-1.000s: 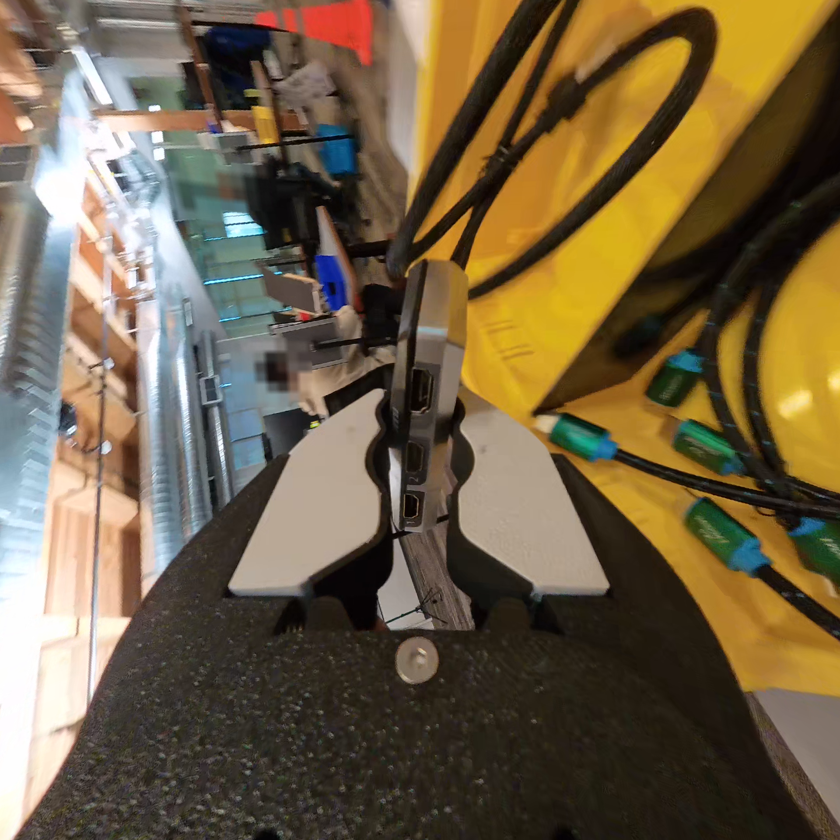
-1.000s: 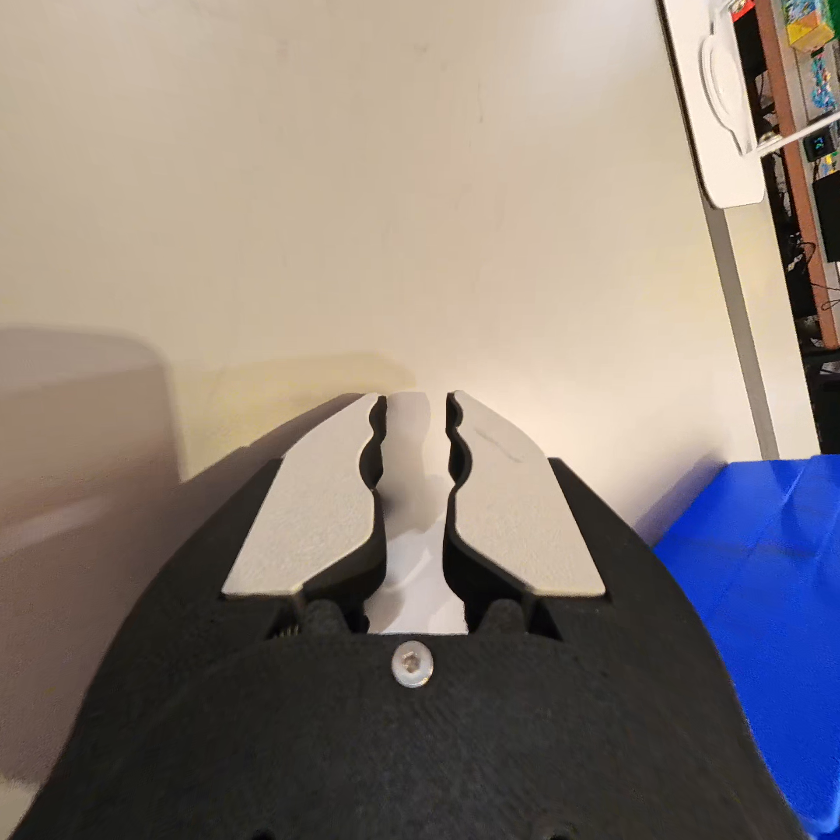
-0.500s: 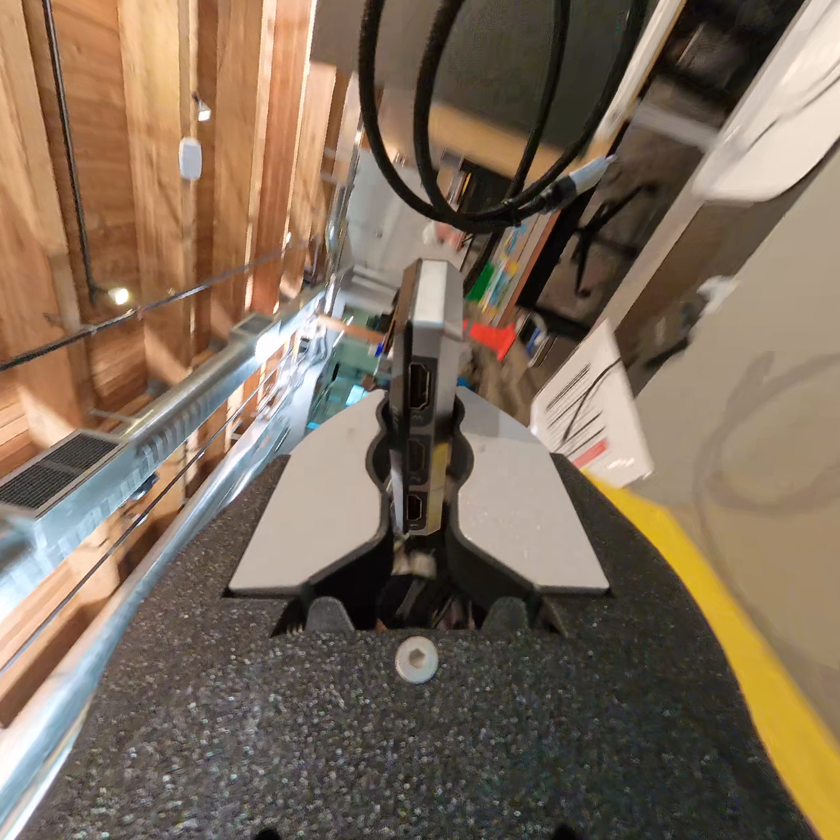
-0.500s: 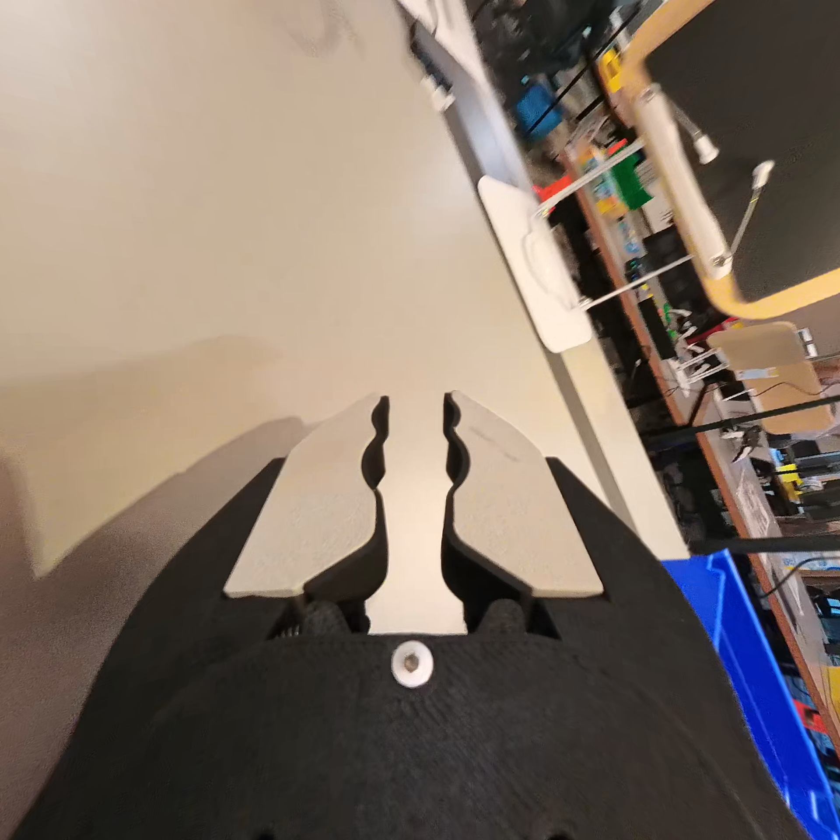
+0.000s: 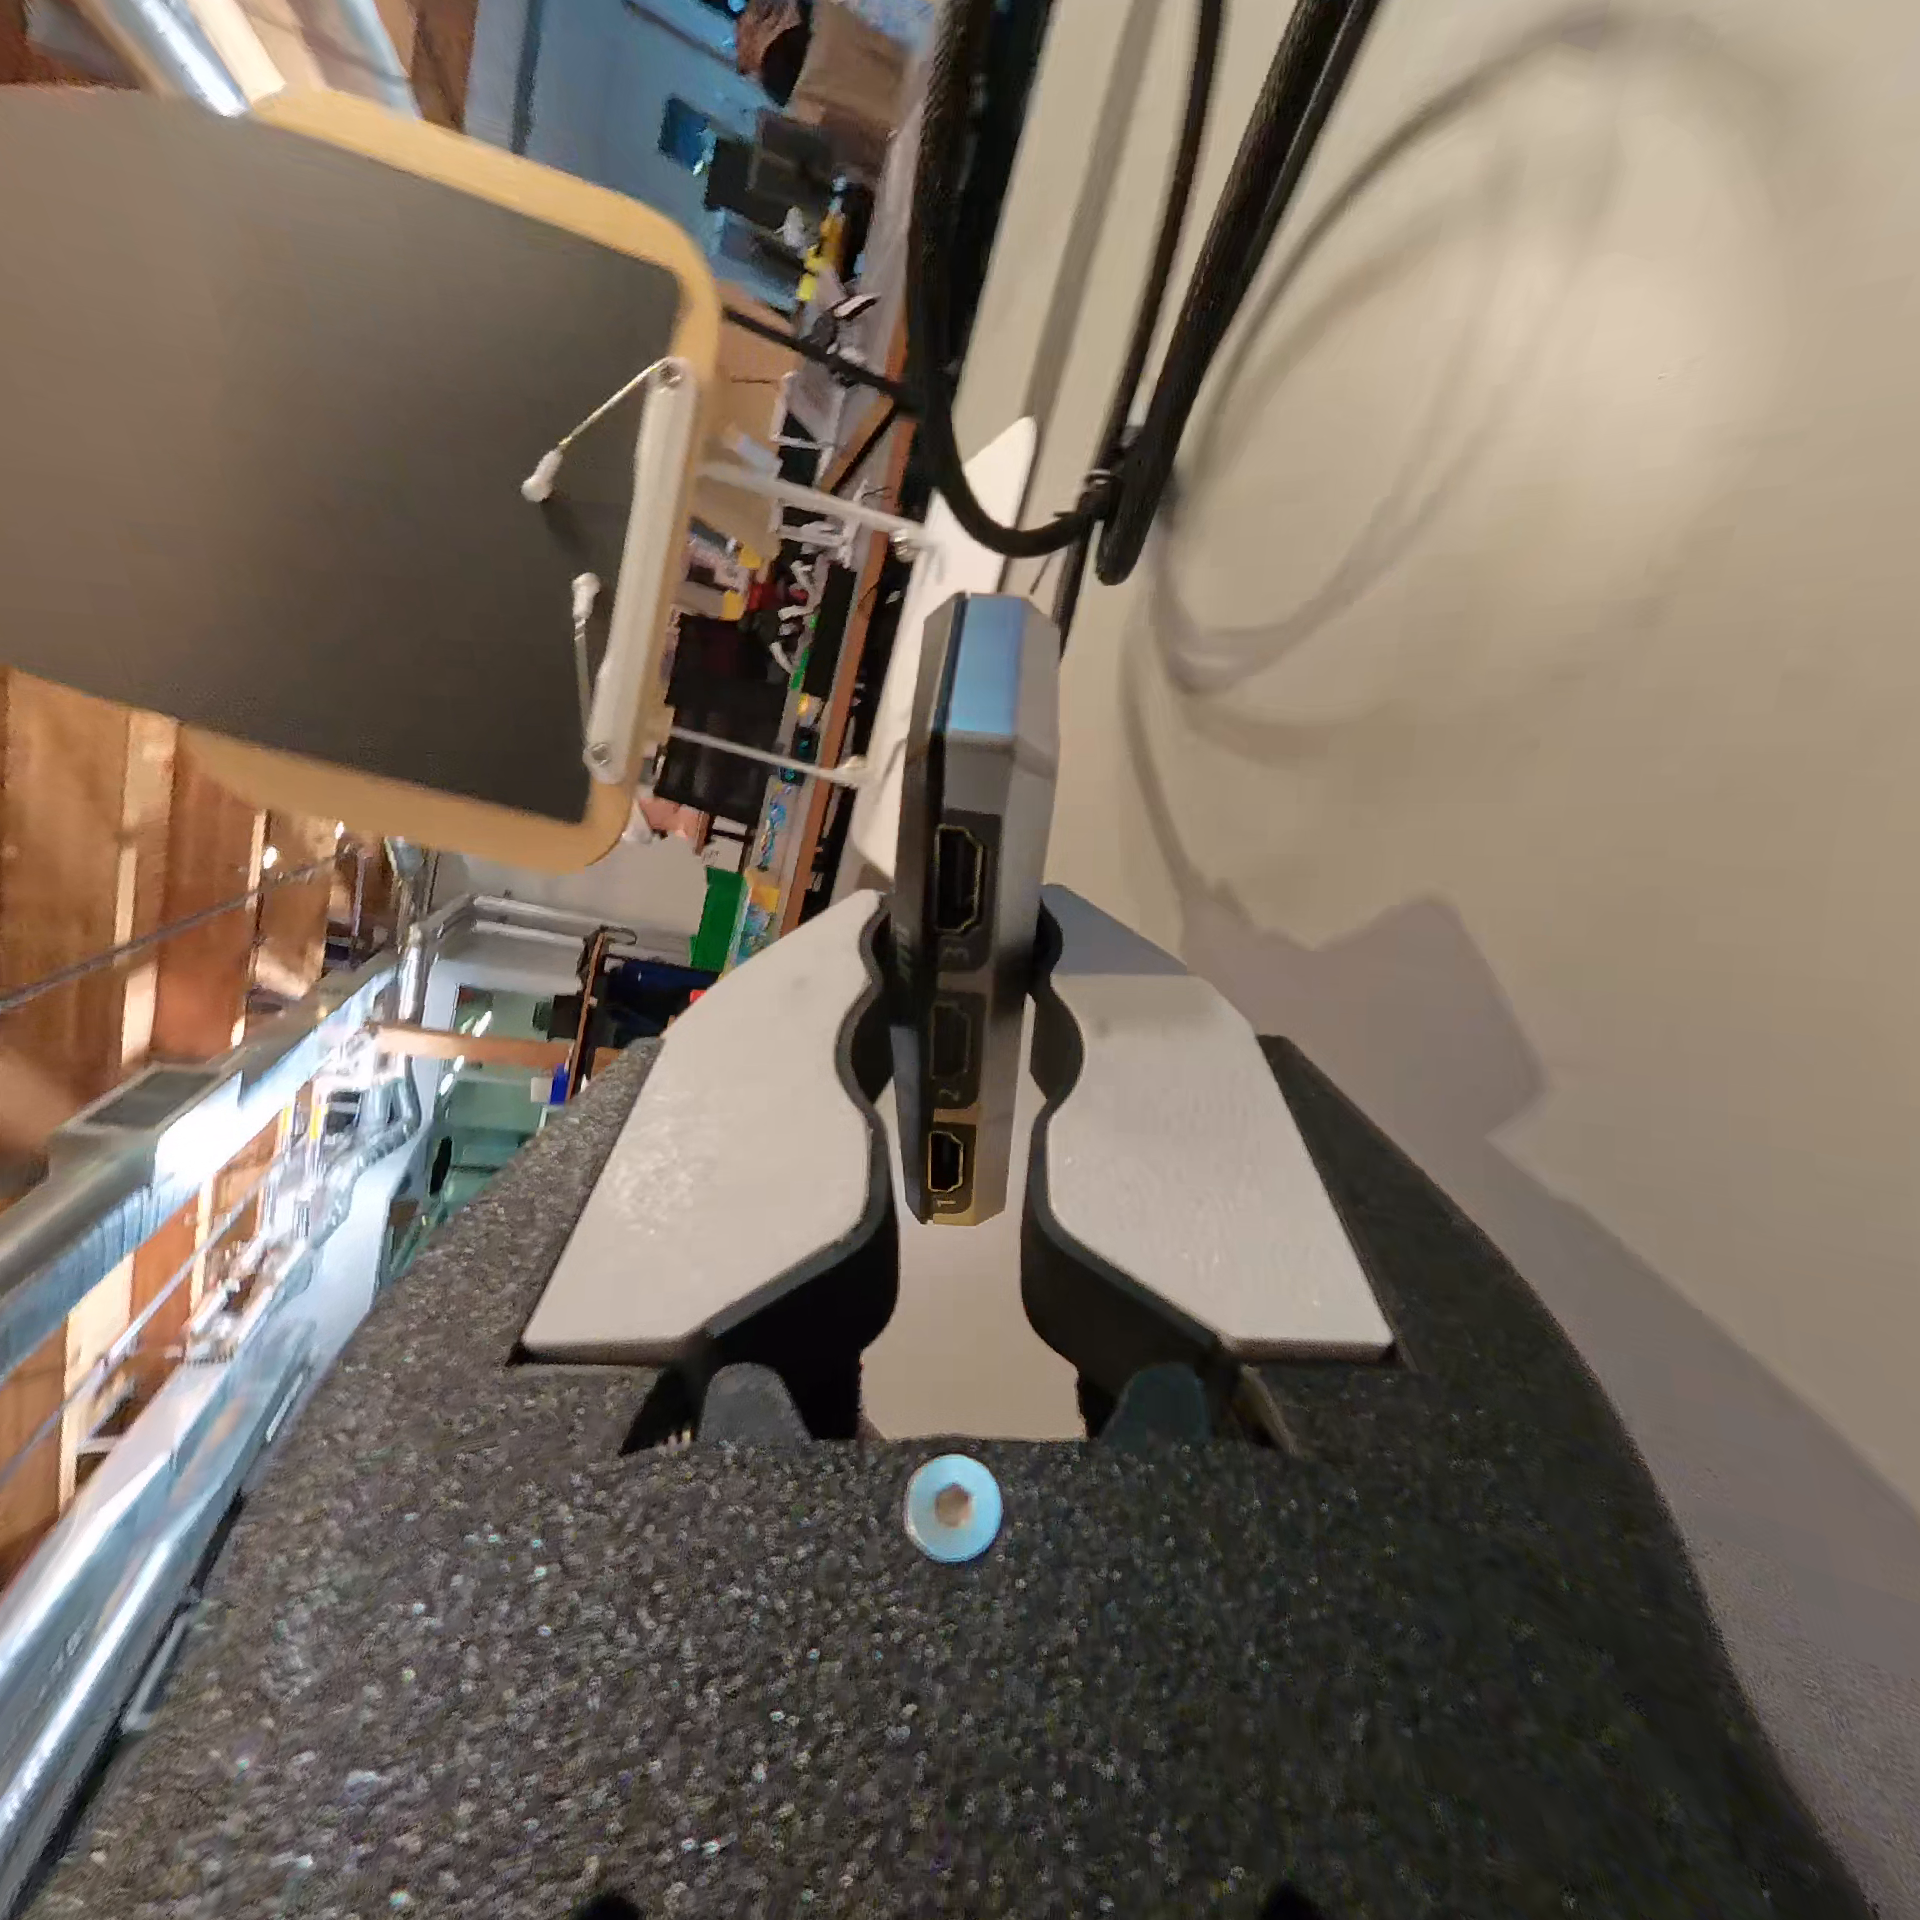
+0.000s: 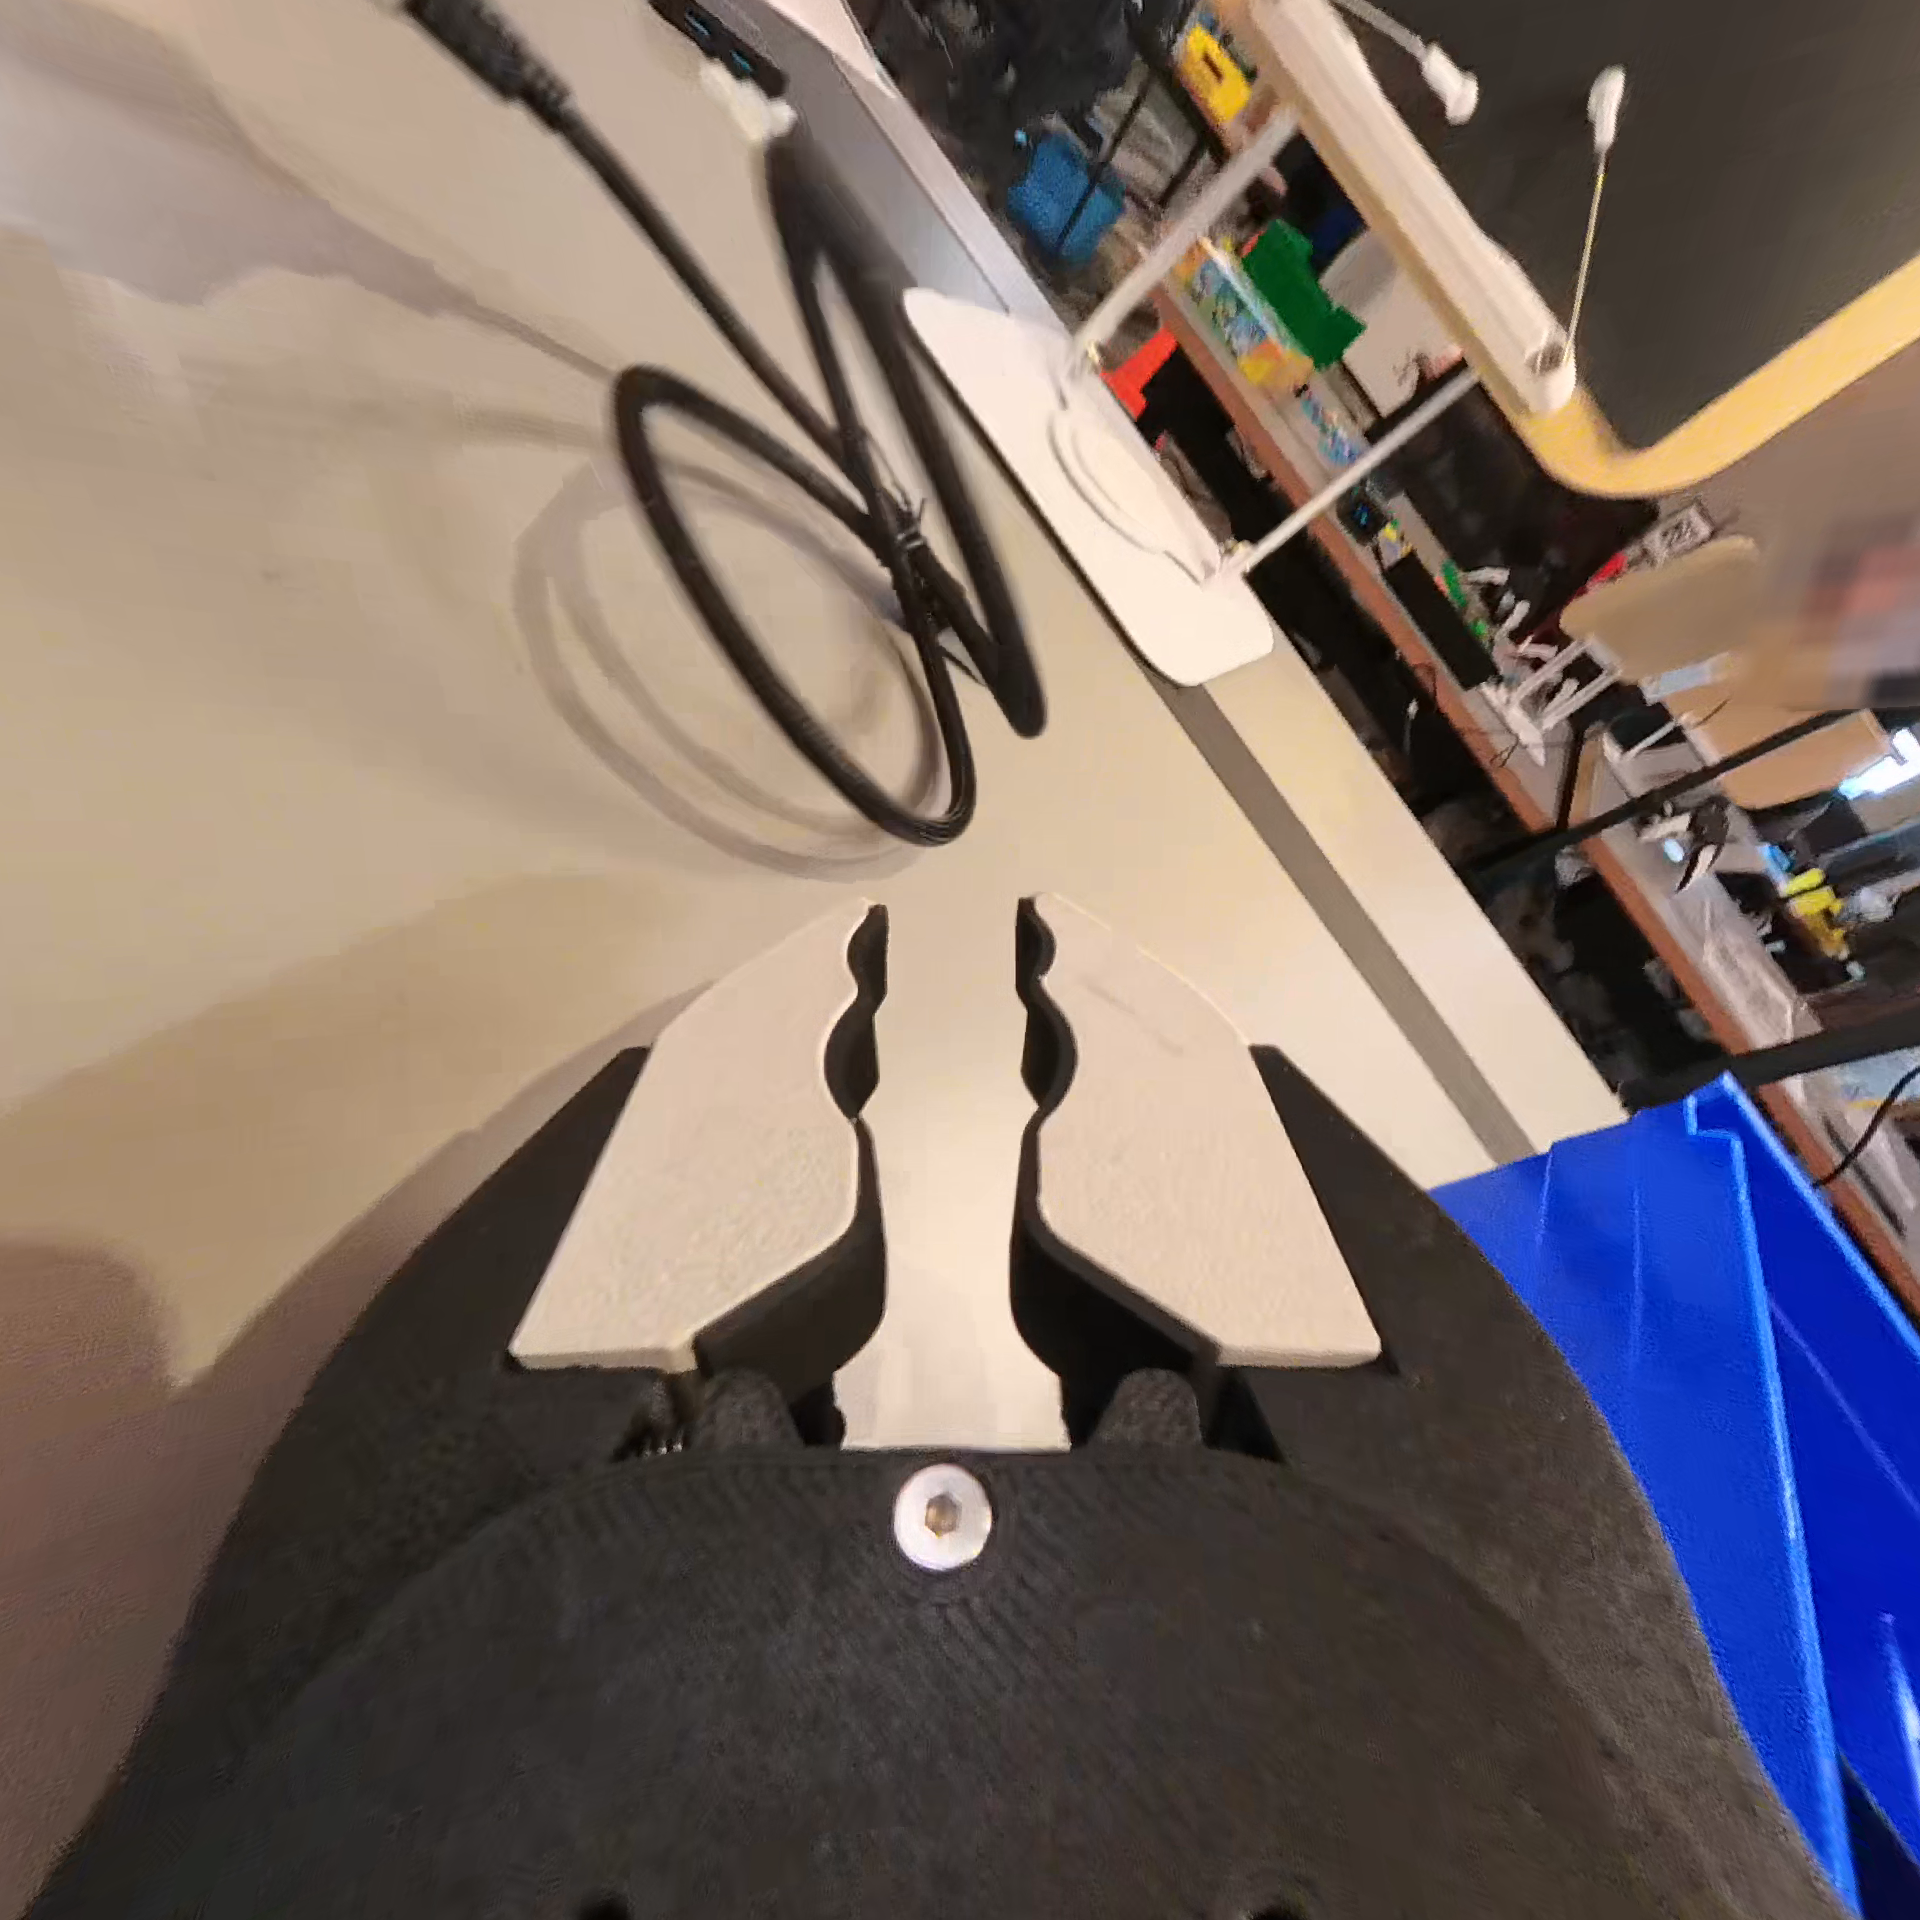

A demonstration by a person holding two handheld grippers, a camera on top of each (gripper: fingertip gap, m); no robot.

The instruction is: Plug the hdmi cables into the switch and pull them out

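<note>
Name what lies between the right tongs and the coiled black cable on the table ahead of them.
Nothing: in the right wrist view, only bare cream table separates the empty right tongs from the coiled black cable.

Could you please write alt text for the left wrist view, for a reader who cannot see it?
The left gripper is shut on a slim grey HDMI switch, held edge-on between its pale fingers, with three empty ports facing the camera. A bundled black cable hangs from the switch's far end beside a cream wall; a cluttered workshop blurs past on the left.
</note>
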